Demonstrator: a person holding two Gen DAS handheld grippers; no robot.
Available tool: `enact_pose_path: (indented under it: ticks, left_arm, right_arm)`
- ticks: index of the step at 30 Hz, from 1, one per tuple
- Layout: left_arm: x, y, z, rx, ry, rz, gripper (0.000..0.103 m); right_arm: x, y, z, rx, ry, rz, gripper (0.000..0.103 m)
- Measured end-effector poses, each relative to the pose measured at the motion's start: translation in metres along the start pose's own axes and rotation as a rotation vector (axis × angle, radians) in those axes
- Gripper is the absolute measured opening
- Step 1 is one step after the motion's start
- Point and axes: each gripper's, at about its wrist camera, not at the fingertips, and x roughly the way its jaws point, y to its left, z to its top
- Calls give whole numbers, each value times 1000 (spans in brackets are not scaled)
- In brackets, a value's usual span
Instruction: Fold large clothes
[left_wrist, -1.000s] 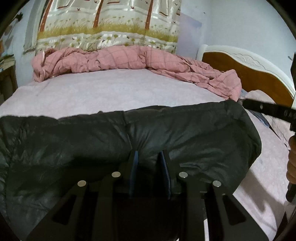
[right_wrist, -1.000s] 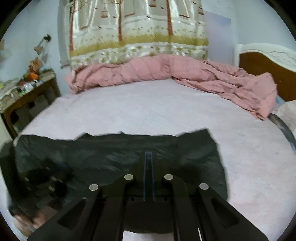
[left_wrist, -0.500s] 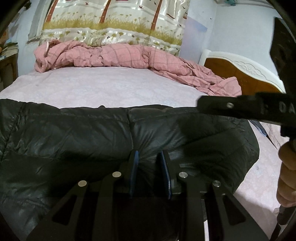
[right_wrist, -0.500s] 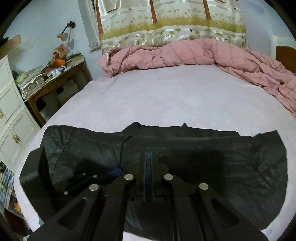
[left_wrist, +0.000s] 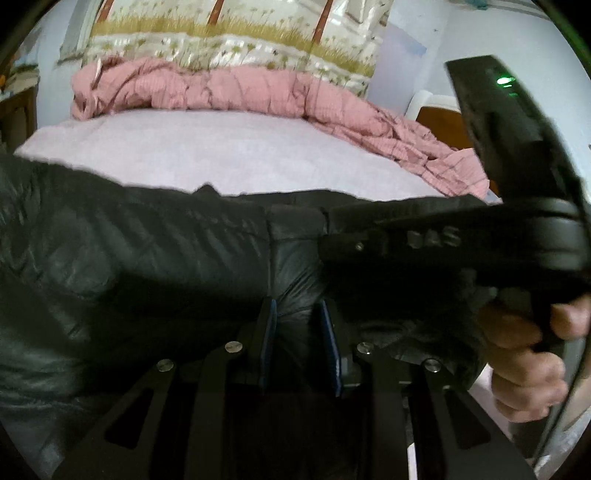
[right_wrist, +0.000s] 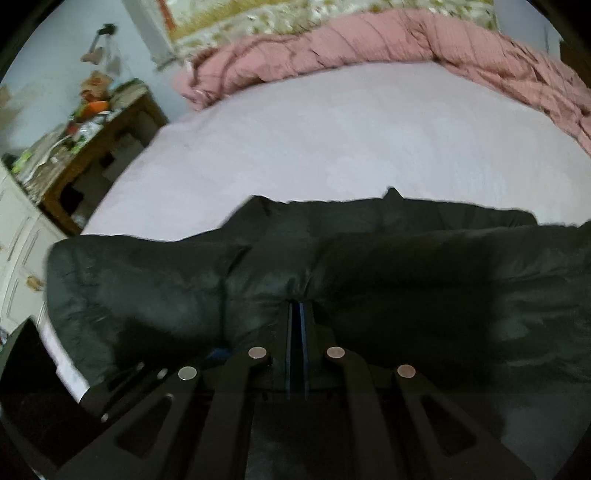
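A black puffy jacket (left_wrist: 155, 266) lies across the near part of the bed (right_wrist: 332, 140). My left gripper (left_wrist: 297, 325) is shut on a bulge of its fabric, which fills the gap between the blue pads. Just to its right in the left wrist view, a hand (left_wrist: 524, 354) holds the black right tool low over the jacket. In the right wrist view my right gripper (right_wrist: 296, 308) is shut, its pads nearly touching, with the jacket (right_wrist: 406, 280) puckered into the tips. The jacket's near edge is hidden under both tools.
A bunched pink quilt (left_wrist: 229, 92) runs along the far side of the bed and down its right edge. A wooden headboard (left_wrist: 439, 125) stands at the right. A cluttered wooden side table (right_wrist: 92, 147) and a white cabinet (right_wrist: 14, 266) stand left of the bed.
The right gripper has swung left and down across the jacket and now sits close beside the left one. The left gripper has kept its grip almost in place.
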Motion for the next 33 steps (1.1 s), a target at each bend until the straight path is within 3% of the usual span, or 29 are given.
enact_pose_path:
  ticks: [4, 8, 12, 16, 20, 23, 25, 28, 30, 33]
  left_arm:
    - [0, 0, 0, -9, 7, -7, 24]
    - [-4, -1, -1, -8, -10, -16, 24]
    - [-8, -2, 0, 0, -29, -12, 24]
    - [-20, -10, -1, 26, -80, 16, 24]
    - [-47, -20, -3, 70, -192, 12, 24]
    - [-57, -32, -4, 102, -180, 19, 24]
    - [-64, -43, -9, 118, -156, 38, 24]
    - [-71, -55, -17, 107, -134, 2, 24]
    - [-69, -61, -21, 106, -106, 4, 24]
    - [-60, -64, -25, 104, -82, 15, 24]
  right_arm:
    - [19, -12, 11, 51, -13, -39, 2]
    - [-15, -11, 5, 22, -129, -26, 2]
    - [-71, -16, -33, -34, -233, 13, 2]
    - [-115, -33, -74, -50, -286, -40, 2]
    - [-149, -66, -109, 33, -335, -93, 4]
    - [-163, -96, -128, 125, -357, -109, 25]
    - [-163, -121, -141, 214, -346, -82, 48]
    - [-149, -153, -157, 344, -309, -73, 51]
    - [-142, -167, -165, 402, -293, -12, 51]
    - [-143, -172, -170, 446, -348, -5, 51]
